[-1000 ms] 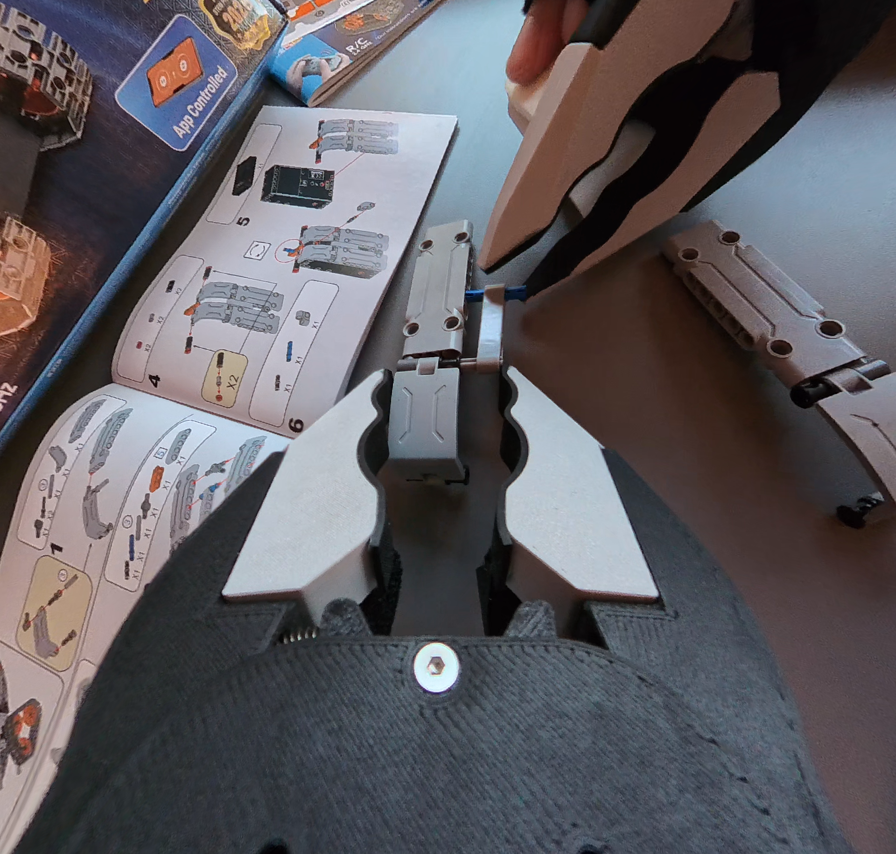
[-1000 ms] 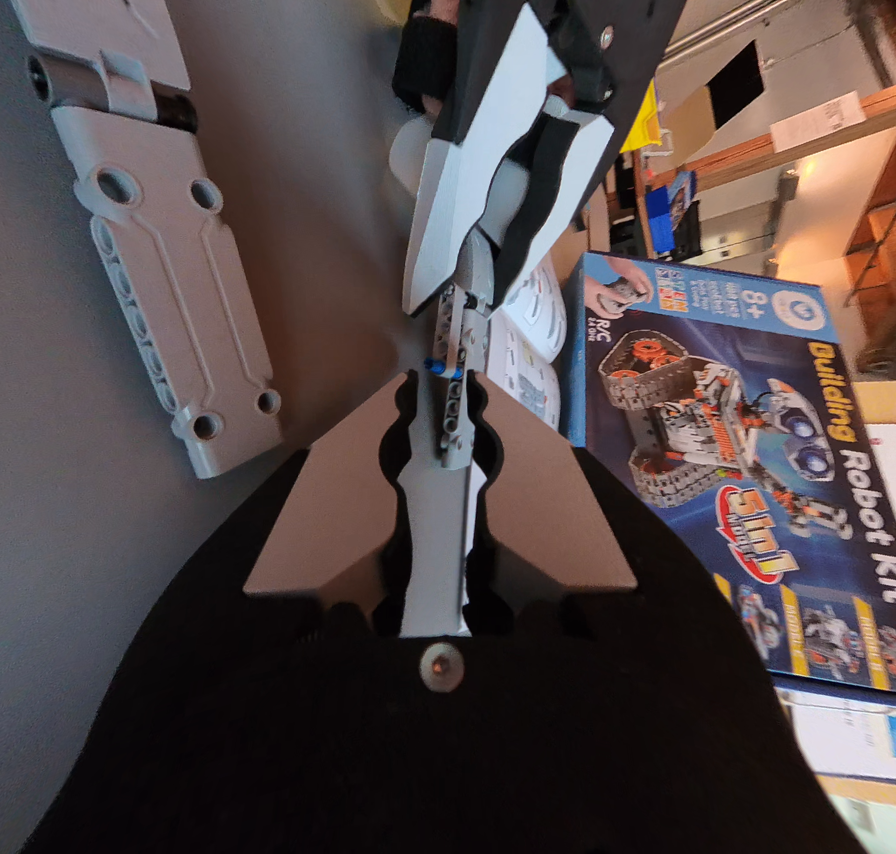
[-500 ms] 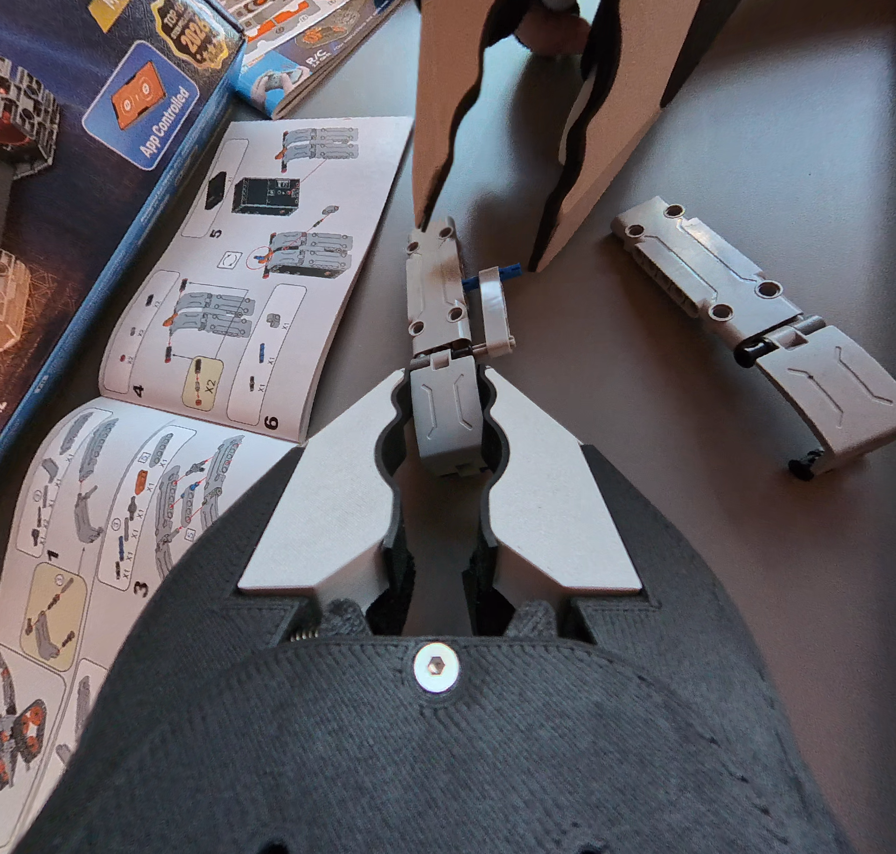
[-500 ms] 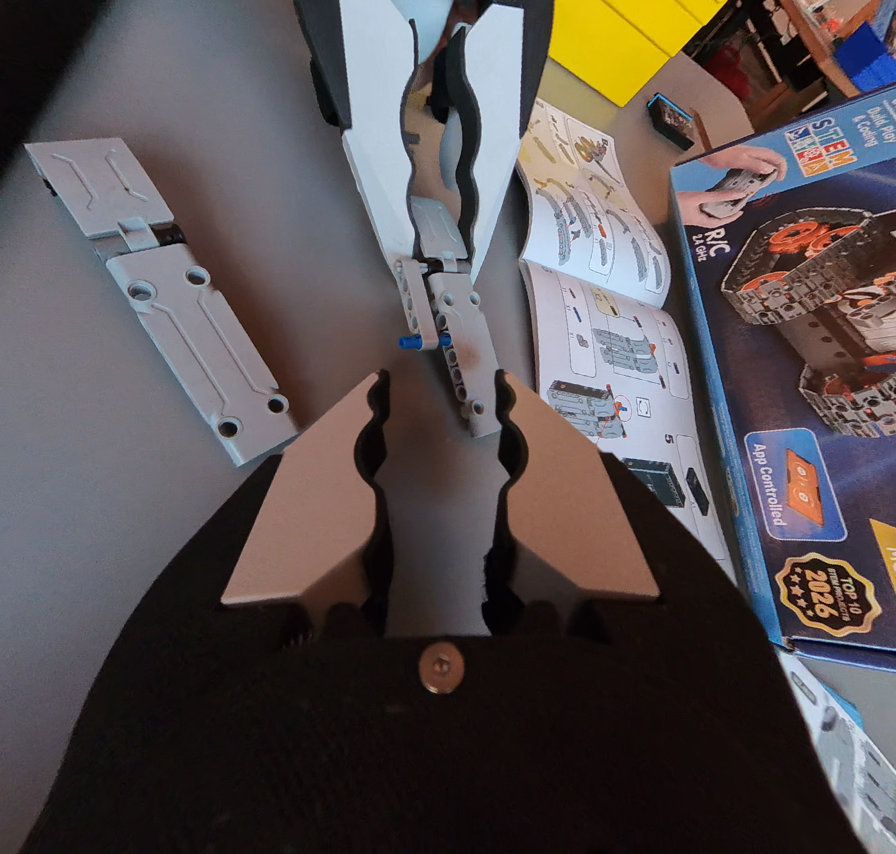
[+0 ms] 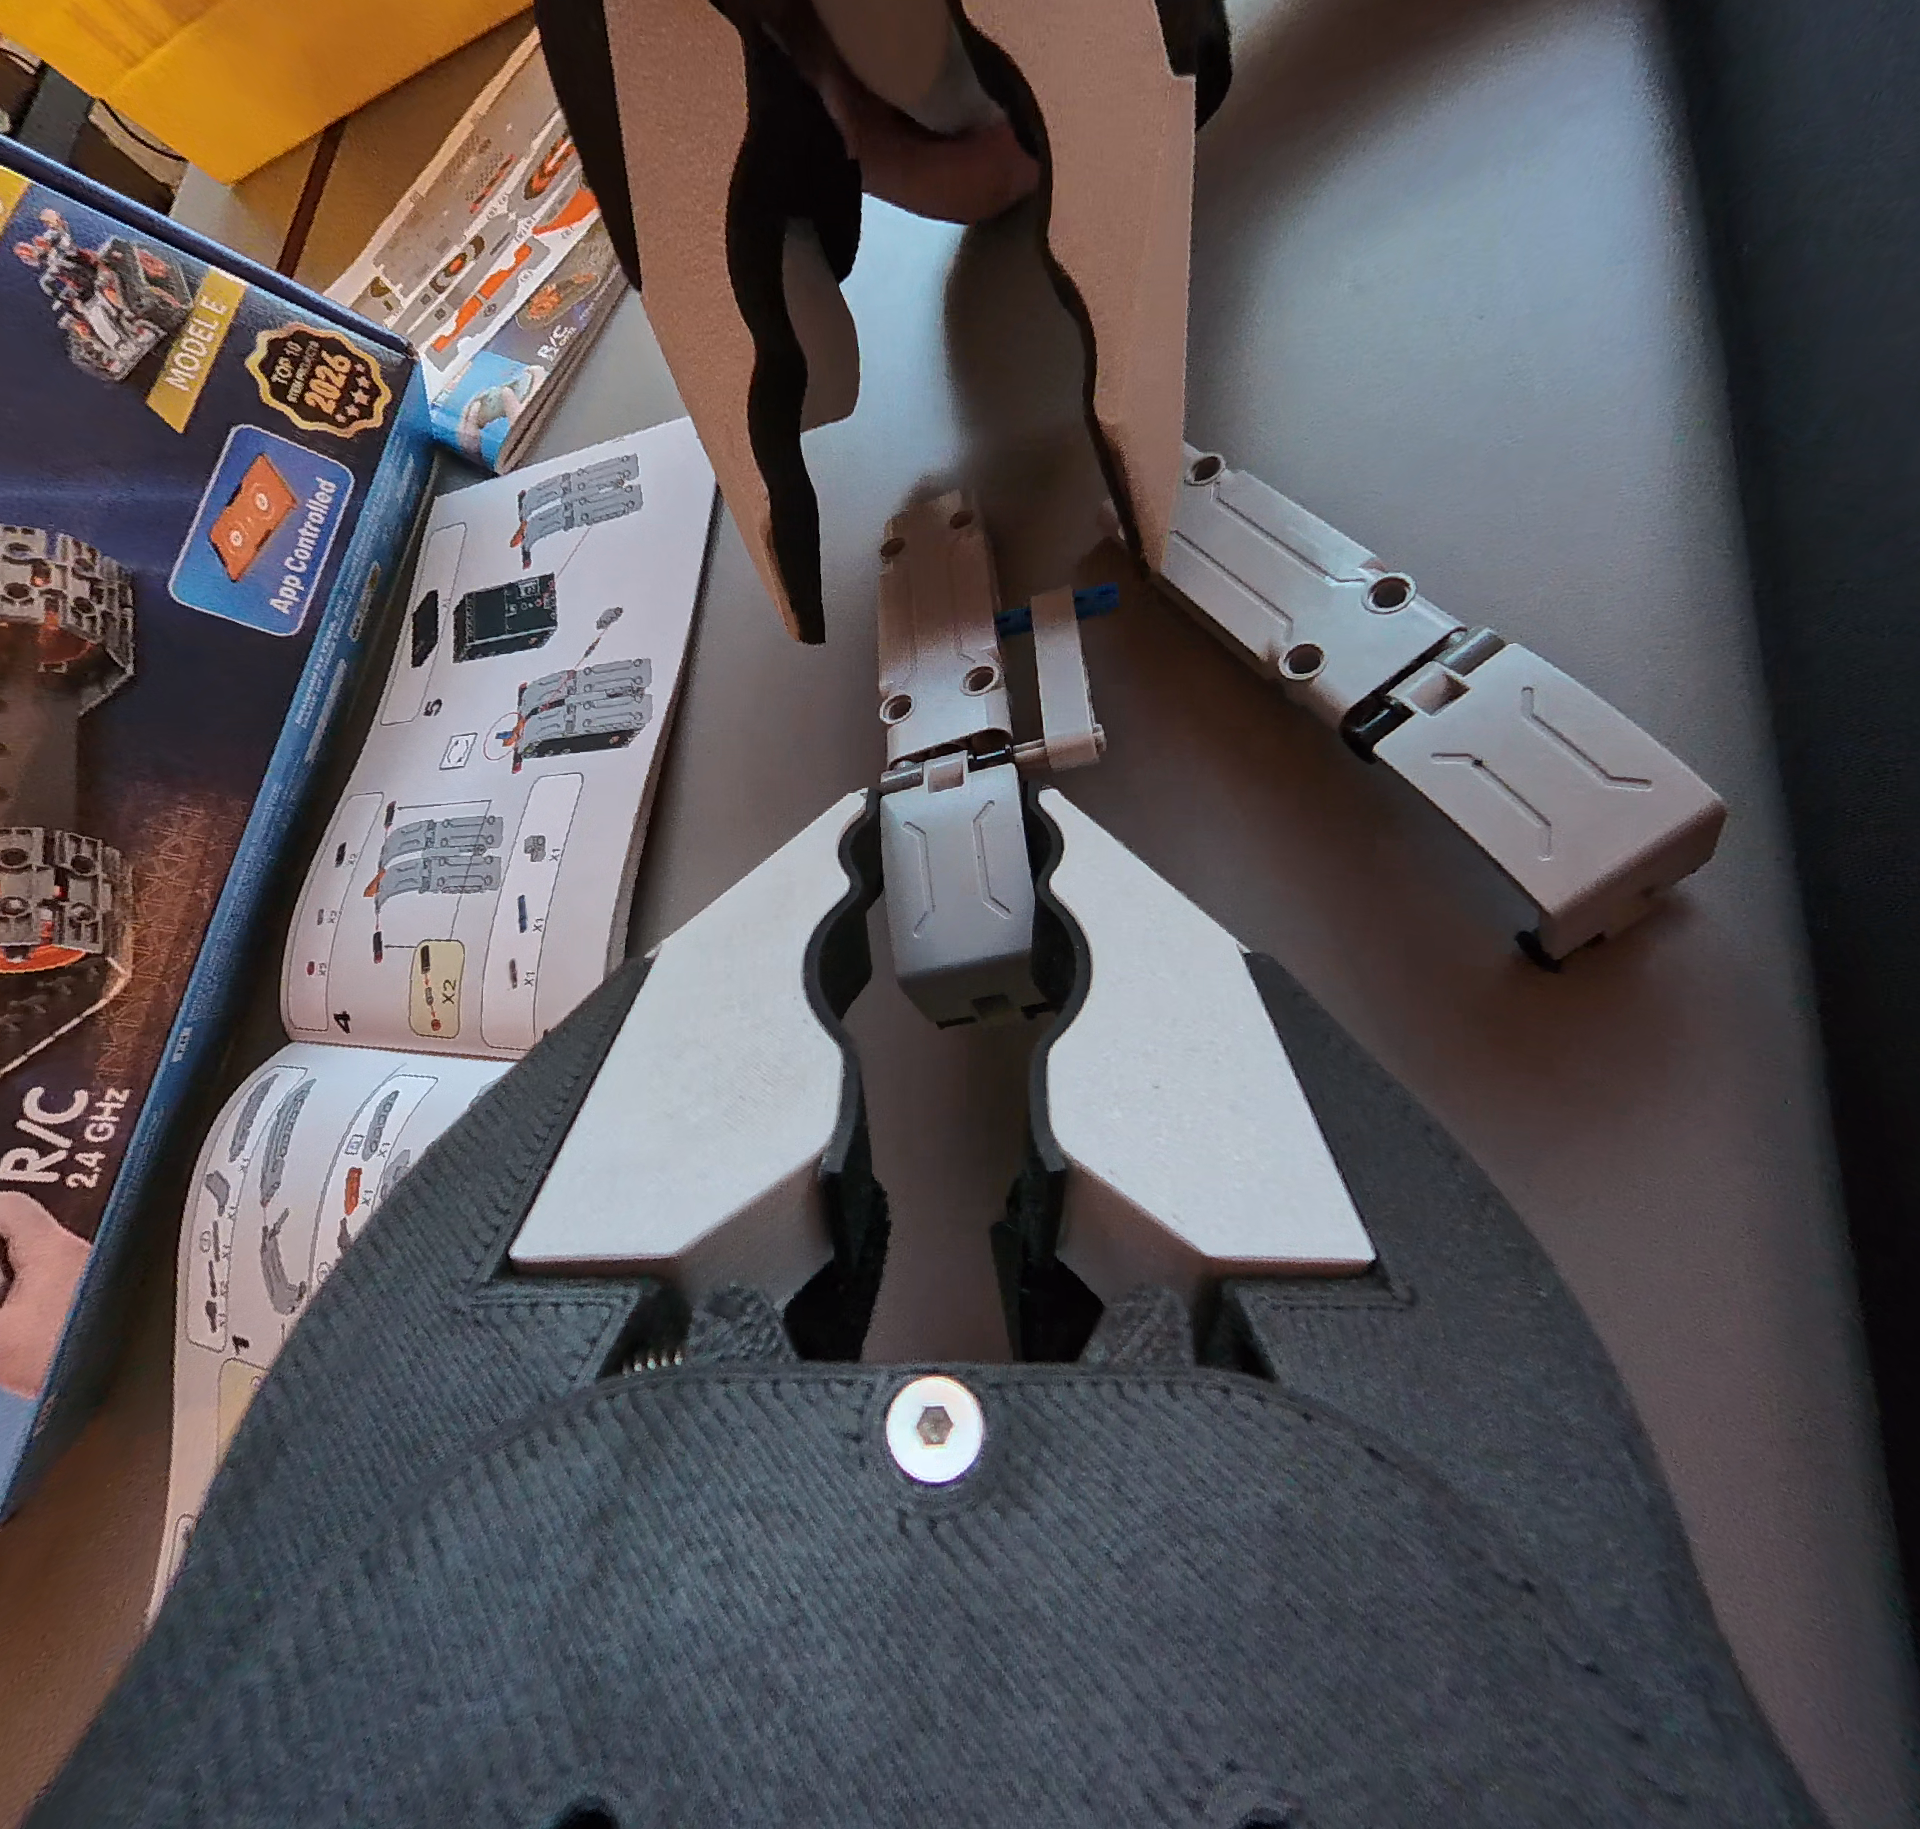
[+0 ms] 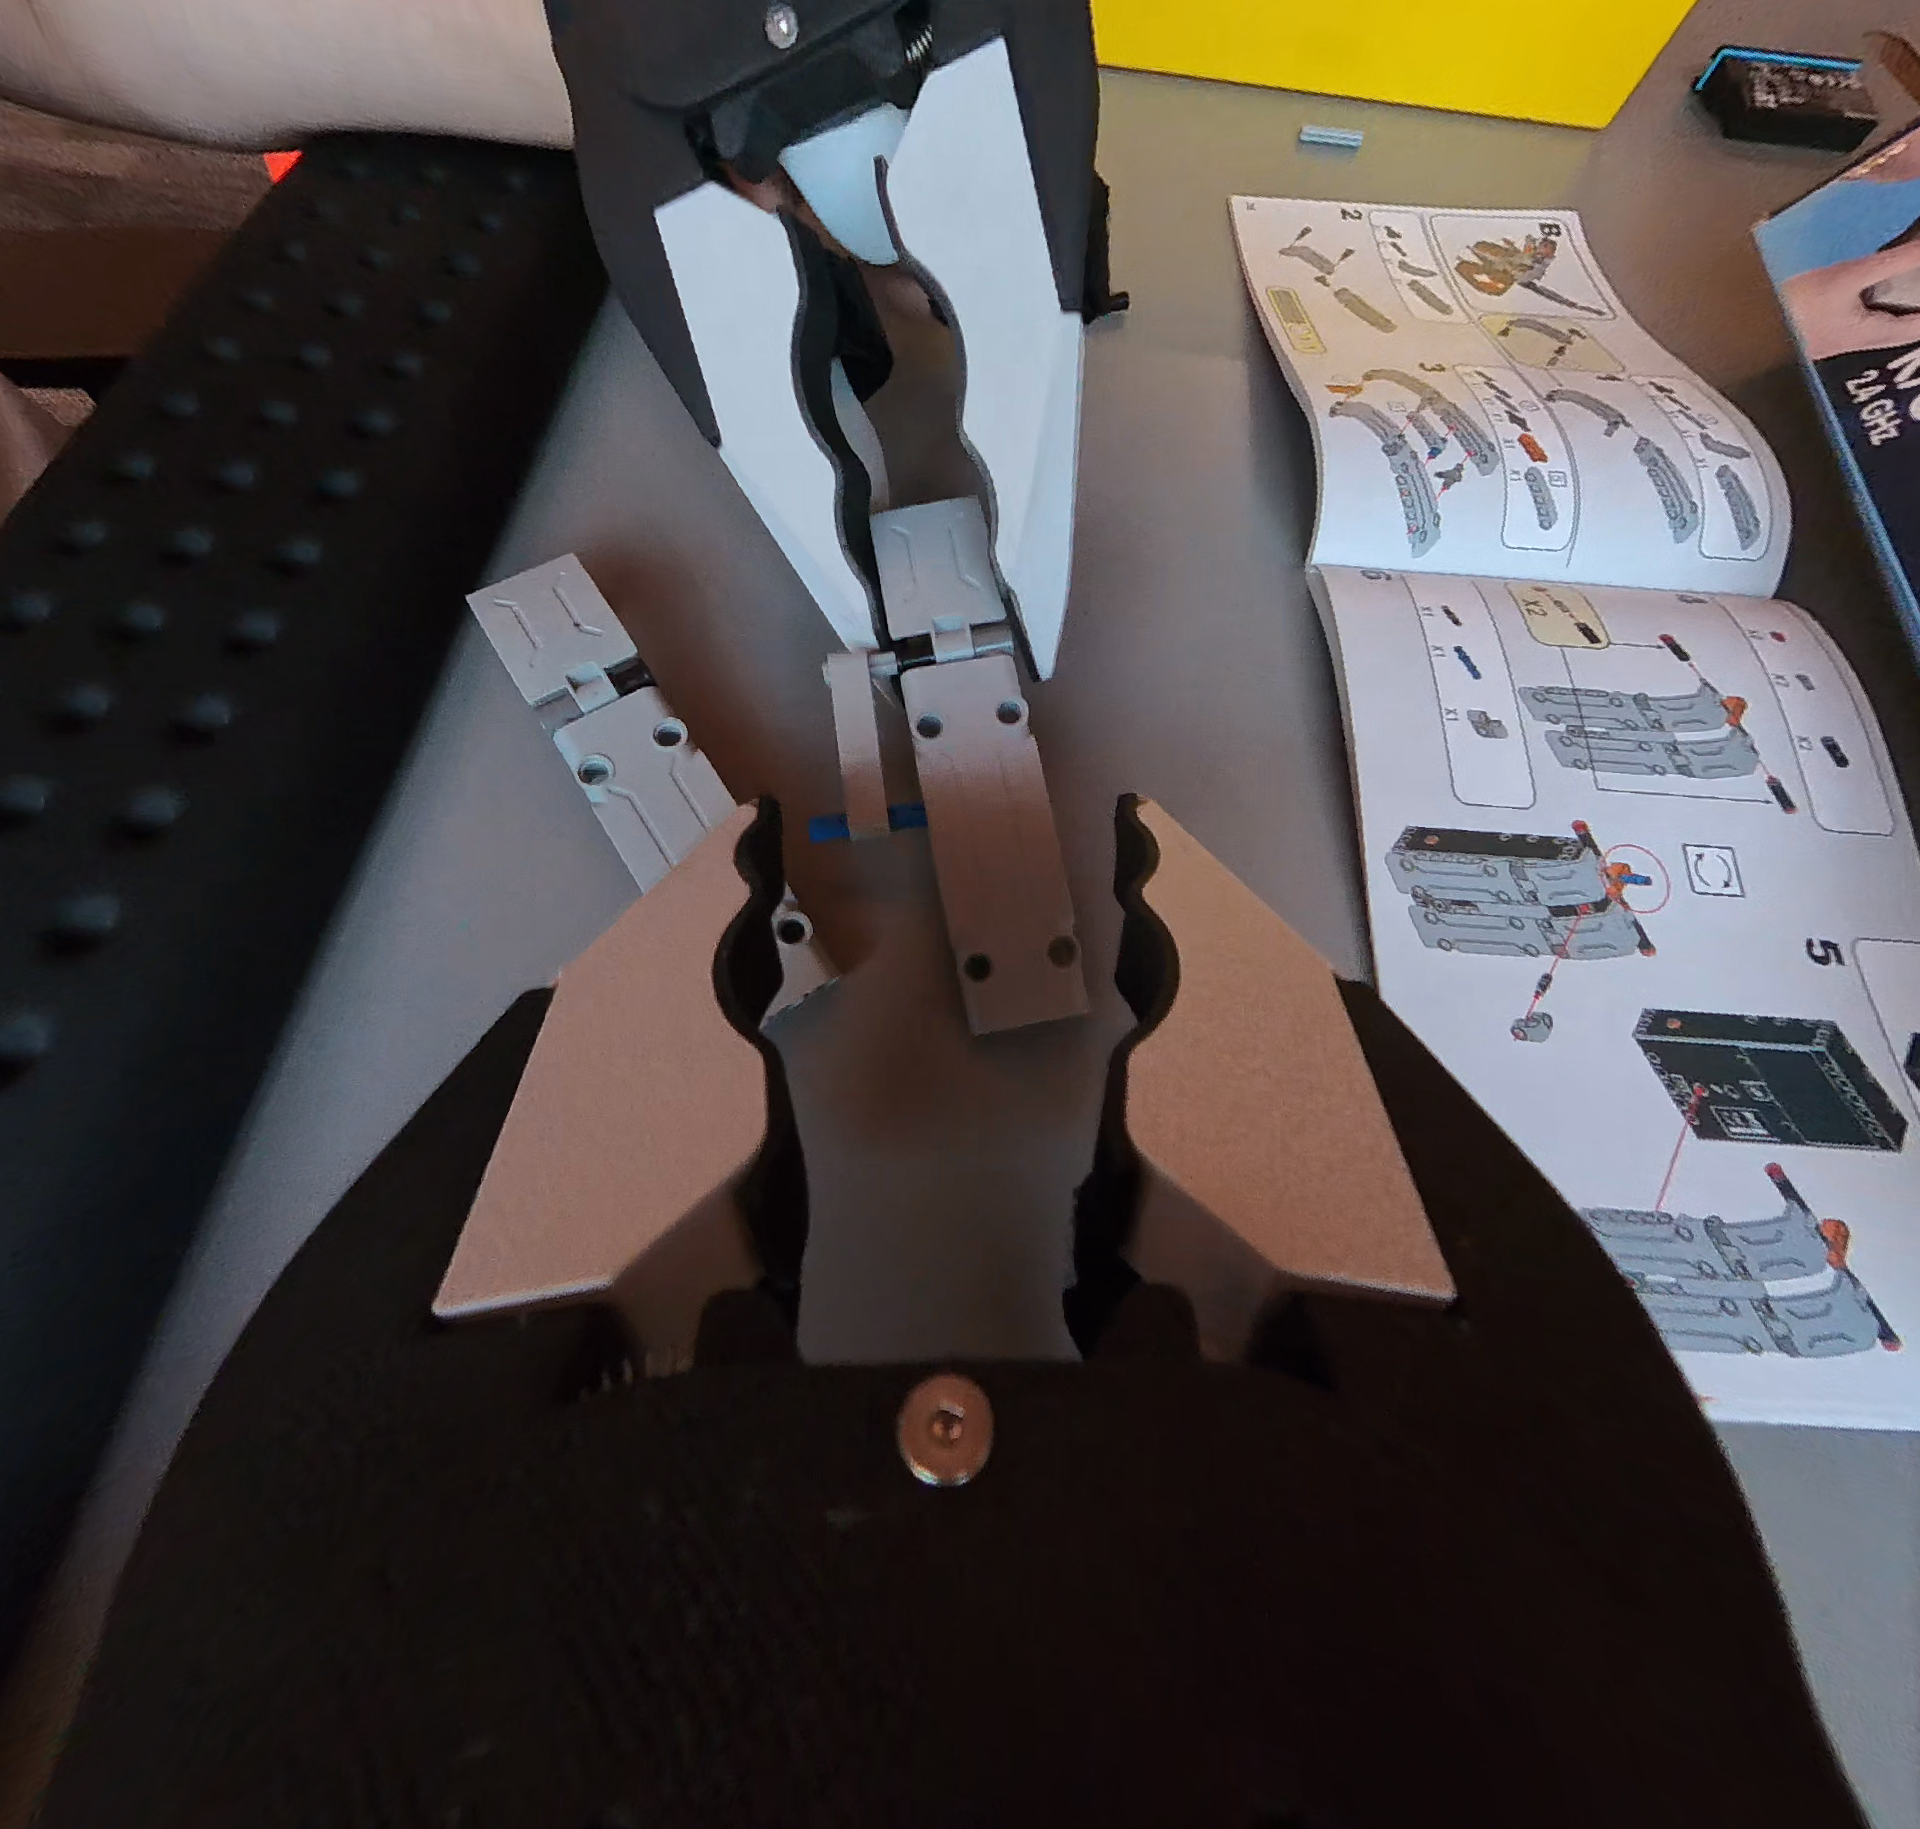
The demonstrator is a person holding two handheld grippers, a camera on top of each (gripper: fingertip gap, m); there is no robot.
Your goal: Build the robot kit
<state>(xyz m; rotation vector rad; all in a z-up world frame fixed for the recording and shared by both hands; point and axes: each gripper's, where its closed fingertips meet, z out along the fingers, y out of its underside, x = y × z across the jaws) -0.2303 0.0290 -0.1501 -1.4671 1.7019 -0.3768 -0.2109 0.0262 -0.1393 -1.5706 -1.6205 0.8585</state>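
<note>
My left gripper (image 5: 951,813) is shut on the rear panel of a grey hinged panel assembly (image 5: 956,906) that lies on the table. The assembly's long front panel (image 5: 935,626) points away from it. A short grey beam (image 5: 1060,678) with a blue pin (image 5: 1091,597) hangs at the assembly's right side. My right gripper (image 6: 945,813) is open and empty, with its fingertips on either side of the long panel's (image 6: 997,844) far end. It comes in opposite the left gripper (image 6: 935,636). In the left wrist view the right gripper (image 5: 971,584) shows wide open.
A second grey hinged assembly (image 5: 1434,699) (image 6: 623,740) lies close beside the right gripper's fingertip. An open instruction booklet (image 5: 520,740) (image 6: 1558,740) and a blue kit box (image 5: 156,636) lie on the other side. A black studded mat (image 6: 208,532) and a yellow bin (image 6: 1351,3) border the table. Only a small space, under 4 cm, lies between the two pairs of fingers.
The right gripper was closed at the beam and blue pin. It has opened, let go and swung round to face the left gripper, straddling the long panel. The left gripper keeps its hold.
</note>
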